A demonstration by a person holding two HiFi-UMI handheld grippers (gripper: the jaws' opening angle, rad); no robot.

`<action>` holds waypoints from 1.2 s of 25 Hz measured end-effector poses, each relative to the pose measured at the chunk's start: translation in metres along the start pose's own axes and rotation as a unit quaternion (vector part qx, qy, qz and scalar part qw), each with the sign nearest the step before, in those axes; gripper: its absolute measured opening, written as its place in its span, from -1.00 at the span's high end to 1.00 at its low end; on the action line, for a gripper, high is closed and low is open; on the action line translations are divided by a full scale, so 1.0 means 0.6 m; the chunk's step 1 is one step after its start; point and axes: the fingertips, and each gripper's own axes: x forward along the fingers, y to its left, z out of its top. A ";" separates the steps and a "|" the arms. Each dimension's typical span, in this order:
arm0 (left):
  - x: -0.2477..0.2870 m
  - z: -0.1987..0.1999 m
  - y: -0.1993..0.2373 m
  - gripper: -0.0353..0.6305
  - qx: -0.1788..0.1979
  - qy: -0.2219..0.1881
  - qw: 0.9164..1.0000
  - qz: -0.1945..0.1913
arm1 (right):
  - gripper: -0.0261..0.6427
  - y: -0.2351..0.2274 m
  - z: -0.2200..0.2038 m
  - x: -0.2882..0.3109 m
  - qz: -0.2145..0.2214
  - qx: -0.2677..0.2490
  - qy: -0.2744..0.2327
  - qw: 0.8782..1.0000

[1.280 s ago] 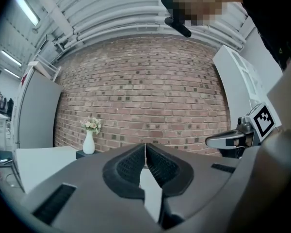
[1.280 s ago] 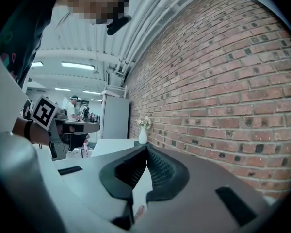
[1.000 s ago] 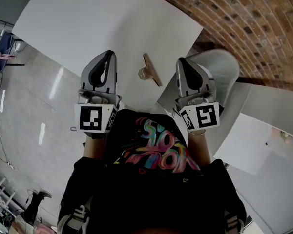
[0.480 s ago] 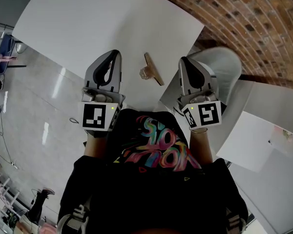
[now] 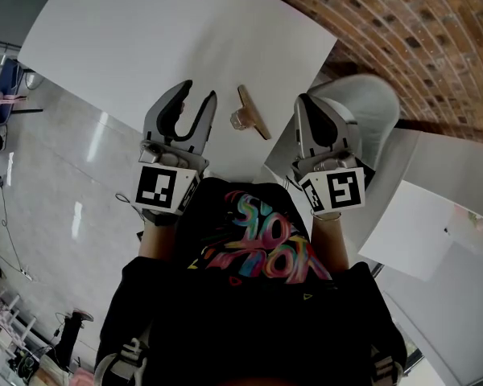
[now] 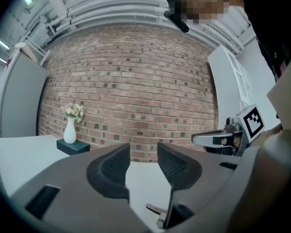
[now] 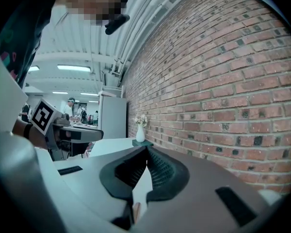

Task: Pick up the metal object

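A person stands at a white table (image 5: 145, 30) with a gripper in each hand, and the pickup is not yet begun. The metal object (image 5: 248, 115) lies flat near the table's front edge, between the two grippers and touched by neither. The left gripper (image 5: 199, 93), just beside it, has just been opening its jaws, which stand apart with nothing between them. The right gripper (image 5: 304, 101) has its jaws pressed together, empty. Reaching, clamping and lifting all appear to remain.

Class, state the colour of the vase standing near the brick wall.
The vase is white; the left gripper view shows it best.
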 end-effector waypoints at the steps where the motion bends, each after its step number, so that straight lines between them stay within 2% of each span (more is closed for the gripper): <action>1: 0.003 -0.004 -0.002 0.36 -0.002 0.006 1.000 -0.006 | 0.87 -0.001 0.000 -0.001 -0.001 0.000 0.000 1.000; 6: 0.010 -0.017 -0.011 0.21 -0.001 0.024 0.999 -0.023 | 0.87 -0.002 -0.001 -0.004 -0.007 0.001 -0.001 1.000; 11: 0.012 -0.026 -0.019 0.19 0.003 0.026 0.999 -0.038 | 0.87 -0.001 -0.006 -0.006 -0.012 0.003 0.002 1.000; 18: 0.021 -0.059 -0.030 0.17 0.013 0.055 0.997 -0.058 | 0.87 -0.004 -0.020 -0.011 -0.017 0.009 0.012 1.000; 24: 0.028 -0.114 -0.055 0.12 0.027 0.092 0.991 -0.098 | 0.87 -0.004 -0.036 -0.016 -0.022 0.015 0.019 0.999; 30: 0.036 -0.182 -0.085 0.10 0.040 0.137 0.980 -0.140 | 0.87 -0.005 -0.057 -0.020 -0.026 0.024 0.025 0.999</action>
